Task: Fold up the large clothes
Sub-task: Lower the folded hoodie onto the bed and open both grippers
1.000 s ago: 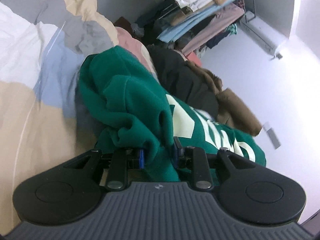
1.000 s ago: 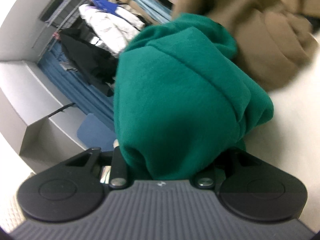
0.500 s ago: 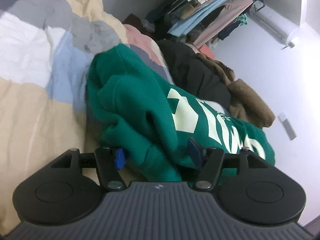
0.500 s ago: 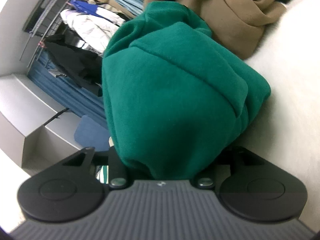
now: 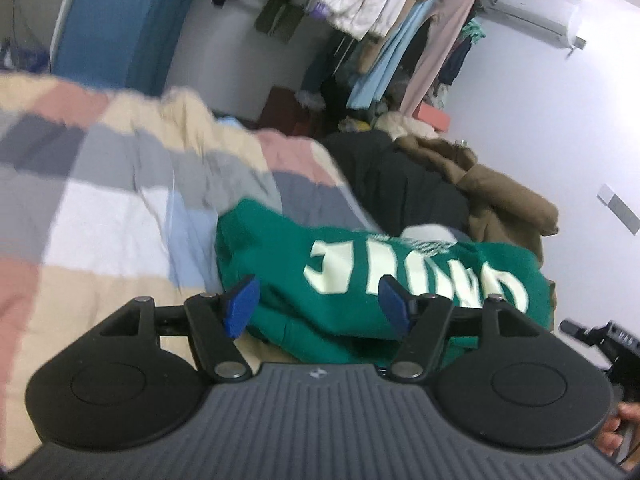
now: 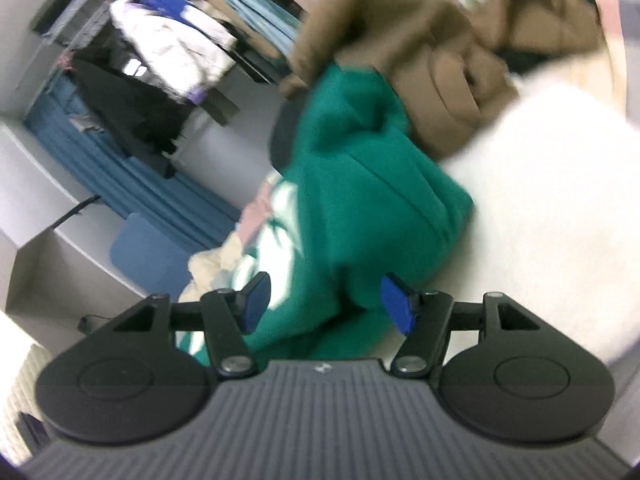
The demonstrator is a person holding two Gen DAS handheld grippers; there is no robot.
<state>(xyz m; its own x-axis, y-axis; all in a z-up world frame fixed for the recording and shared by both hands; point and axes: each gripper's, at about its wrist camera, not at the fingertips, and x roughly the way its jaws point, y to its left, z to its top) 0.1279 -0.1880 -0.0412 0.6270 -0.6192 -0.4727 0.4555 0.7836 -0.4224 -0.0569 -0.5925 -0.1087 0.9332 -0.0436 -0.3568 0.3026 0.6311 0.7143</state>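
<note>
1. Left wrist view showed the left gripper with its jaws opening, the blue pads standing apart and pressing on nothing.
2. Ahead of those pads, a green sweatshirt with pale lettering lay bunched on the patchwork quilt, near the bed's far edge.
3. To the left of it the quilt stretched broad and bare, giving open room on that side.
4. Beyond the sweatshirt, a black garment and a brown jacket were heaped touching it, crowding the far side.
5. Behind the bed stood a rail of hanging clothes, against a white wall.
6. At the lower right edge the right gripper's body and some fingers of the person showed.
7. Right wrist view, blurred, showed the right gripper also with jaws opening, pads clear of the cloth.
8. There the sweatshirt lay just ahead, beside a white cushion-like surface, with the brown jacket above it.
</note>
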